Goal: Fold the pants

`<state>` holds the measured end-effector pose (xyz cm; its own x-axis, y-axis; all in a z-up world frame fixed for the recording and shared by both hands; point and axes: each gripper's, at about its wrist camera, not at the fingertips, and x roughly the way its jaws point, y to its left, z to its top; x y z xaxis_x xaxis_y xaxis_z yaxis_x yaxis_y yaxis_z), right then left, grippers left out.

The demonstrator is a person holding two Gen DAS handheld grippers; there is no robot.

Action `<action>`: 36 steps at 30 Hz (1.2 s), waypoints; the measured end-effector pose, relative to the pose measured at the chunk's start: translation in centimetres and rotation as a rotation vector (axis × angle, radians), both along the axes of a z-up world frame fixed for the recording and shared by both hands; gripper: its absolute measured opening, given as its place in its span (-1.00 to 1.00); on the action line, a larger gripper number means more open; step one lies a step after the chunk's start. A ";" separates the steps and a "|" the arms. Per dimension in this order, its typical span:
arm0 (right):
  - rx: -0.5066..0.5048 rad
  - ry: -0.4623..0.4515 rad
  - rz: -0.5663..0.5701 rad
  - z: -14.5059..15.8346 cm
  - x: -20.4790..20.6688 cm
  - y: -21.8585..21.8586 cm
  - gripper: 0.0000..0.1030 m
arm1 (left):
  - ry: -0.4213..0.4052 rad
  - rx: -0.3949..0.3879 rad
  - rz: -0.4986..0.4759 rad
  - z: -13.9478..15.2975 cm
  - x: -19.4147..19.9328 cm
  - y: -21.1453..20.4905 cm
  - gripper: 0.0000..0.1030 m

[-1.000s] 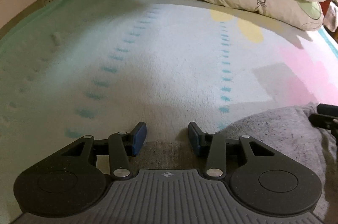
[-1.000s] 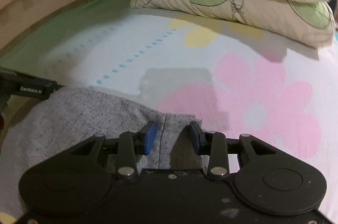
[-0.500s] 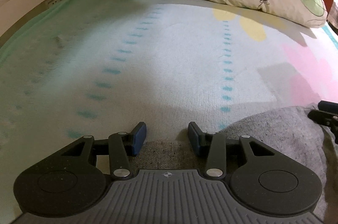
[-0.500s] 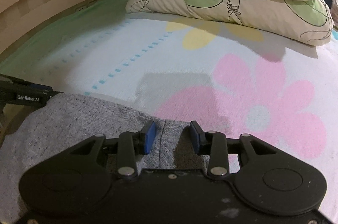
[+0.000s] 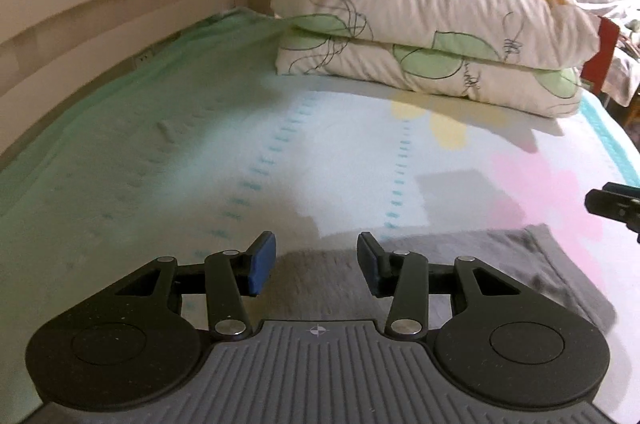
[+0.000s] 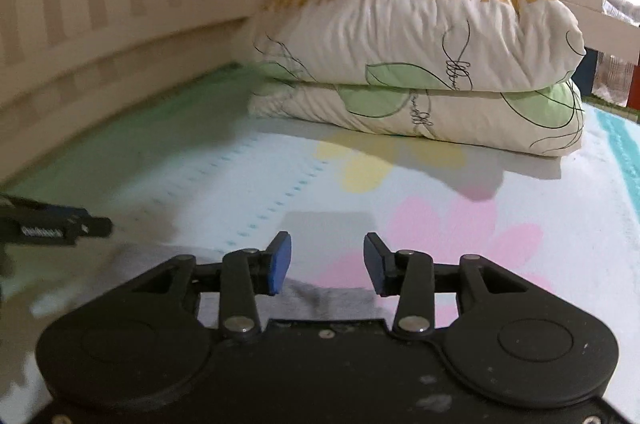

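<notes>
The grey pants point(image 5: 500, 264) lie flat on the bed, their far edge just under and ahead of both grippers. My left gripper point(image 5: 316, 264) is open and empty above the pants' left end. My right gripper point(image 6: 327, 264) is open and empty; a strip of the grey pants point(image 6: 336, 298) shows below its blue pads. The right gripper's tip shows at the right edge of the left wrist view point(image 5: 612, 203). The left gripper's tip shows at the left edge of the right wrist view point(image 6: 56, 226).
Two stacked leaf-print pillows point(image 5: 432, 39) lie at the head of the bed; they also show in the right wrist view point(image 6: 420, 63). A cream slatted bed rail point(image 5: 100, 3) runs along the left. The blanket point(image 5: 280, 143) has green, pale blue and pink flower areas.
Both grippers have lifted and tilted up, so more of the pillows and the room behind show. Both jaws have opened wider. The pants stay flat on the bed.
</notes>
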<state>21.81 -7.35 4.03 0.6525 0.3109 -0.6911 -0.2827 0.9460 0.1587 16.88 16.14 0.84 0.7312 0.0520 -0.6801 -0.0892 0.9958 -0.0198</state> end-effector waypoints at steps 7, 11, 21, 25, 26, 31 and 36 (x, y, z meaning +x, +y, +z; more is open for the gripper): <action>-0.060 0.016 0.036 2.3 -5.4 0.3 -0.04 | -0.022 0.064 0.028 1.9 -5.7 -3.0 -0.05; -0.156 0.016 0.004 2.8 -8.1 0.4 -0.04 | -0.062 0.071 0.041 2.7 -8.3 -4.4 0.18; -0.098 0.123 0.083 4.0 -12.8 0.4 -0.05 | 0.043 0.049 0.070 3.3 -11.2 -6.8 0.20; -0.061 0.184 0.079 4.4 -13.6 0.1 -0.05 | 0.104 0.026 0.137 3.1 -11.5 -6.6 0.20; -0.055 0.193 0.078 4.5 -13.6 0.0 -0.05 | 0.105 0.046 0.134 3.1 -11.4 -6.7 0.20; -0.048 0.208 0.081 4.5 -14.5 -0.2 -0.05 | 0.113 0.075 0.129 3.4 -12.2 -6.9 0.20; -0.039 0.235 0.070 4.5 -14.7 -0.4 -0.05 | 0.124 0.077 0.111 3.3 -12.6 -7.6 0.20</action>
